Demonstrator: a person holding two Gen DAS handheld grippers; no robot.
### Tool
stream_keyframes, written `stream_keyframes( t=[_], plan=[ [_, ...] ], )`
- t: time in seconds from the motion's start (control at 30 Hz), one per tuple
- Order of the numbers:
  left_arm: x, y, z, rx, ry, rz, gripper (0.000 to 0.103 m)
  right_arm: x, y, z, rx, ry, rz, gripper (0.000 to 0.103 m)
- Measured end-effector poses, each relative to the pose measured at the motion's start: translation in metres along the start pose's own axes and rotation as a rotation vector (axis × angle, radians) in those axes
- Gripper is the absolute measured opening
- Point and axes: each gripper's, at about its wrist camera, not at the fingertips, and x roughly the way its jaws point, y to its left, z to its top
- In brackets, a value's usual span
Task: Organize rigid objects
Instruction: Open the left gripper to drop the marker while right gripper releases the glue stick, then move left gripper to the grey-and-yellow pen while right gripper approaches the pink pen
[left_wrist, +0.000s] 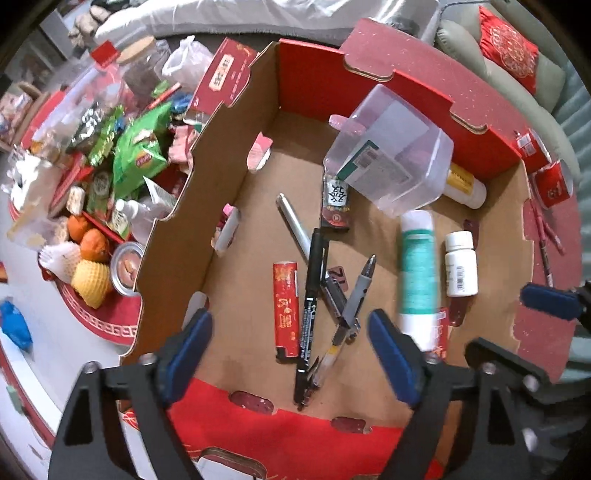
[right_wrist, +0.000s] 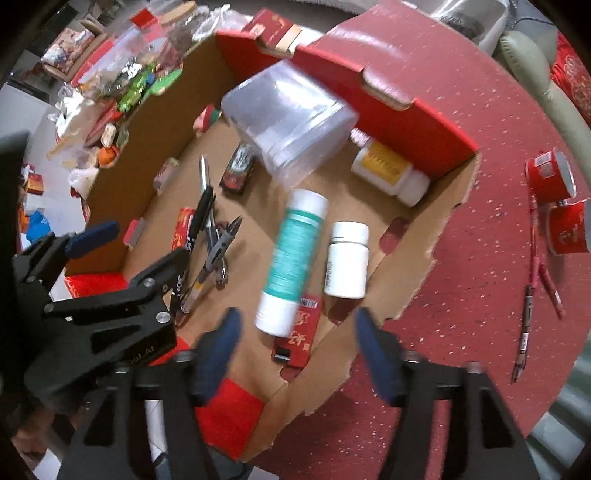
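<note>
The open red-and-brown cardboard box (left_wrist: 236, 192) lies straight below both of my claws, and most of the rigid things already sit on its floor. My left gripper (left_wrist: 288, 354) stands wide with nothing between its blue pads; under it lie a black marker pen (left_wrist: 310, 295), a grey click pen (left_wrist: 354, 295), a silver pen (left_wrist: 293, 225) and a small red printed packet (left_wrist: 286, 310). My right gripper (right_wrist: 295, 354) is also spread, empty, with a white tube with a teal band (right_wrist: 291, 258) just ahead of its tips and a small white pill bottle (right_wrist: 347, 262) beside that. The tube looks blurred (possibly still rolling, I cannot say for sure).

What worries me: the large clear plastic tub (left_wrist: 391, 151) leans tilted at the far side, resting partly on a dark red small carton (left_wrist: 336, 203). A nudge from either claw could topple it onto the pens. The tube may roll against the pill bottle and knock it along. My two claws hang close together, so a careless reach could clash them. A white bottle with a yellow label (right_wrist: 388, 170) lies in the far corner. Red pens (right_wrist: 535, 266) and red paper cups (right_wrist: 550, 177) remain outside, well right of my right claw.
</note>
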Motion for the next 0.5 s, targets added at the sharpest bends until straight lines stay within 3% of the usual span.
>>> stream_keyframes(
  t=[0.03, 0.3, 0.5],
  plan=[
    [-0.001, 0.000, 0.000, -0.006, -0.010, 0.002, 0.103, -0.004, -0.001, -0.001, -0.001, -0.010, 0.007, 0.082],
    [-0.019, -0.015, -0.005, 0.006, -0.022, -0.033, 0.103, -0.040, -0.025, -0.017, 0.070, -0.096, 0.035, 0.082],
    [-0.053, -0.059, -0.016, 0.039, -0.031, -0.144, 0.103, -0.056, -0.083, -0.078, 0.276, -0.139, 0.058, 0.082]
  ],
)
